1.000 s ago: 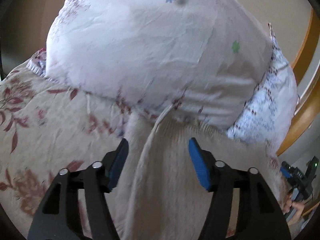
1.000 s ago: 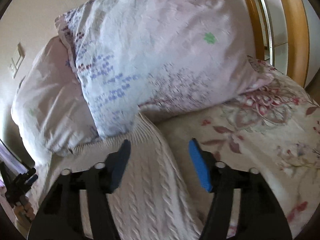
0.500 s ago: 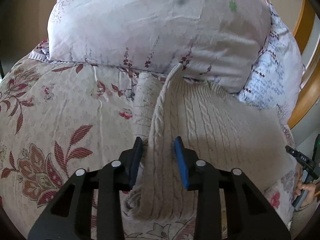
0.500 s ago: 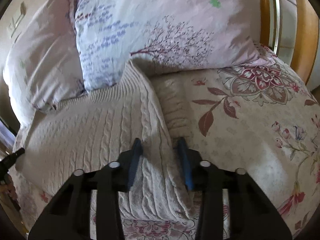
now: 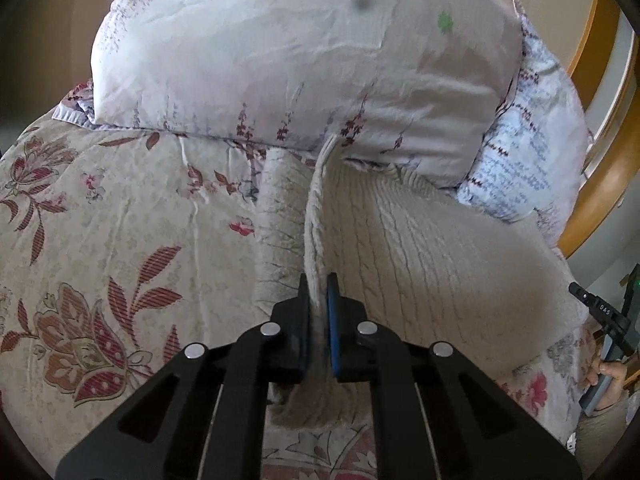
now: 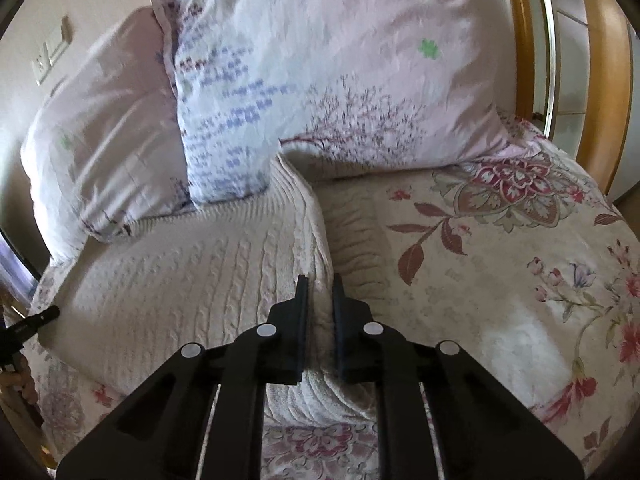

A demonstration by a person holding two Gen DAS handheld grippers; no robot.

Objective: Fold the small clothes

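Note:
A cream cable-knit sweater lies spread on the floral bedspread, its far end against the pillows. My left gripper is shut on the sweater's left edge, which rises as a thin ridge from the jaws toward the pillow. In the right wrist view the same sweater fills the left half. My right gripper is shut on its right edge, which is bunched between the jaws. A sleeve lies flat on the bed just right of that edge.
The floral bedspread covers the bed. A large white pillow and a blue-patterned pillow lean at the head. The wooden bed frame curves along the right. A wall switch is at upper left.
Both grippers went from open over the sweater near the pillows to shut on its side edges, and both pulled back toward the near end of the sweater.

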